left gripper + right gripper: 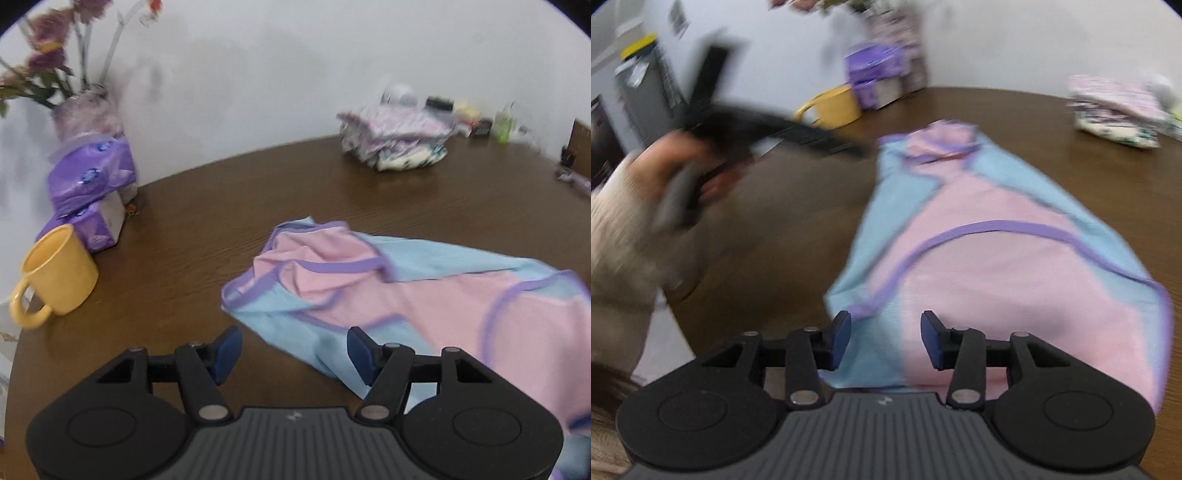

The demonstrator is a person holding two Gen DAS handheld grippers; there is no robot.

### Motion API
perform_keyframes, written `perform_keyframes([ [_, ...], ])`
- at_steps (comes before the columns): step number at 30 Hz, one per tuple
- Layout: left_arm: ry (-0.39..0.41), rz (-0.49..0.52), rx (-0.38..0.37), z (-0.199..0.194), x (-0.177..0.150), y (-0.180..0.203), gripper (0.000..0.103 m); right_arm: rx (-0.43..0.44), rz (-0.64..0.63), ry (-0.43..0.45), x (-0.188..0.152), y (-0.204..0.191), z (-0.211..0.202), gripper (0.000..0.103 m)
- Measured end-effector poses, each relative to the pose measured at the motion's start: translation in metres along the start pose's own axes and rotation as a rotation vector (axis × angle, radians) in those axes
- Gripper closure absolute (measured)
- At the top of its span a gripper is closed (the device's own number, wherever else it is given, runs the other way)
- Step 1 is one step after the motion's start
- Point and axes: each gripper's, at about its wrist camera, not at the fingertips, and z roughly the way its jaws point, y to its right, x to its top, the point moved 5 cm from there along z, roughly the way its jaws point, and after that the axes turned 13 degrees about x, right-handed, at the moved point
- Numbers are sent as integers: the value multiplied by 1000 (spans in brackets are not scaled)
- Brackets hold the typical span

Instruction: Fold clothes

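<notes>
A pink and light blue garment with purple trim [369, 280] lies crumpled on the brown wooden table [203, 236]. My left gripper [293, 349] is open above the garment's near blue edge. In the right wrist view the same garment [990, 258] stretches away from me. My right gripper [884, 338] is open over its near end, where blue meets pink. The left gripper and the hand holding it [713, 147] show blurred at the left of that view, above the table.
A yellow mug [55, 273] stands at the left, with purple tissue packs [92, 184] and a vase of flowers [85, 110] behind it. A stack of folded patterned clothes [395, 144] sits at the far side, also in the right wrist view [1119, 110]. Small items line the wall.
</notes>
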Motion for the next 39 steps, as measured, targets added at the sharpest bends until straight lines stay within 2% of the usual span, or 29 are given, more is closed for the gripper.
perform_keyframes([
  [4, 36, 60, 37, 43, 17, 3, 41, -12, -20, -33, 3, -8, 20, 55],
  [9, 50, 143, -21, 70, 26, 11, 41, -1, -1, -49, -1, -11, 29, 54],
  [14, 58, 169, -48, 78, 28, 16, 43, -22, -27, -47, -3, -18, 31, 57],
  [16, 51, 158, -76, 80, 29, 16, 62, -40, -65, -59, -5, -23, 33, 64],
  [18, 24, 126, -107, 80, 30, 14, 72, -68, -103, -72, -8, -27, 32, 72],
  [19, 13, 116, -111, 80, 30, 13, 85, -84, -122, -79, -9, -29, 30, 81],
  [20, 5, 108, -114, 79, 29, 12, 90, -97, -136, -86, -10, -30, 29, 88],
  [21, 3, 110, -105, 78, 28, 12, 91, -105, -142, -91, -11, -29, 28, 91],
  [22, 1, 113, -91, 76, 25, 11, 92, -113, -145, -97, -12, -27, 26, 95],
  [27, -4, 112, -52, 48, -3, 2, 93, -206, -136, -102, -19, -2, 6, 97],
  [34, -21, 19, -98, -35, -83, -4, 93, -378, -36, -63, -39, 53, -48, 97],
  [39, -12, -29, -113, -79, -121, 4, 93, -382, -21, -51, -53, 59, -63, 97],
])
